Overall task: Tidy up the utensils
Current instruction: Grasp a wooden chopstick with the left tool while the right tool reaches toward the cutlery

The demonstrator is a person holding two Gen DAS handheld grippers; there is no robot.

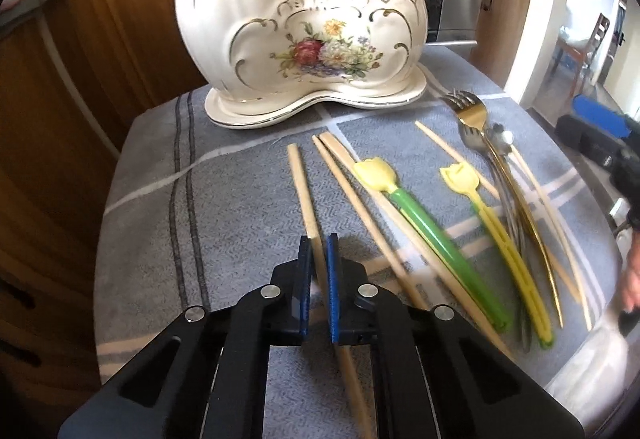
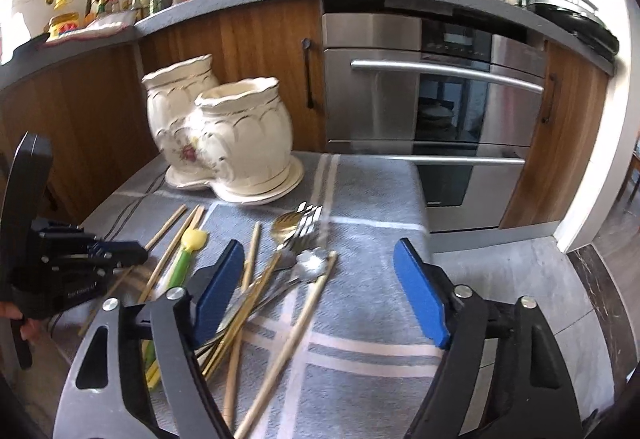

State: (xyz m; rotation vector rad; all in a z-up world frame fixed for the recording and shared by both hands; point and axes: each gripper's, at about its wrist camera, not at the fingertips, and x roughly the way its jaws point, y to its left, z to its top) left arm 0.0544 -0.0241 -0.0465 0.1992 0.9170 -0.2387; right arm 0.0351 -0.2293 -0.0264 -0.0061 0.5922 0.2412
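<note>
While parked at the far edge of the grey cloth [image 1: 248,175], stood a cream holder [image 1: 296,35]; nearer, scattered cutlery; right gripper [image 2: 318,291] spread wide over forks [image 2: 308,223]; left gripper [image 1: 319,267] clamped around one chopstick [image 1: 303,187].

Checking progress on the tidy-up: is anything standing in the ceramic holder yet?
No: the holder shows bare openings, and the chopsticks lie on the cloth.

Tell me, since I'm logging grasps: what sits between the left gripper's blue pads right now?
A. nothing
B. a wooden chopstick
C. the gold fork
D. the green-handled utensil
B. In the left wrist view the left gripper has its blue pads closed narrowly around a wooden chopstick, which runs straight between them; the gold fork lies apart.
</note>
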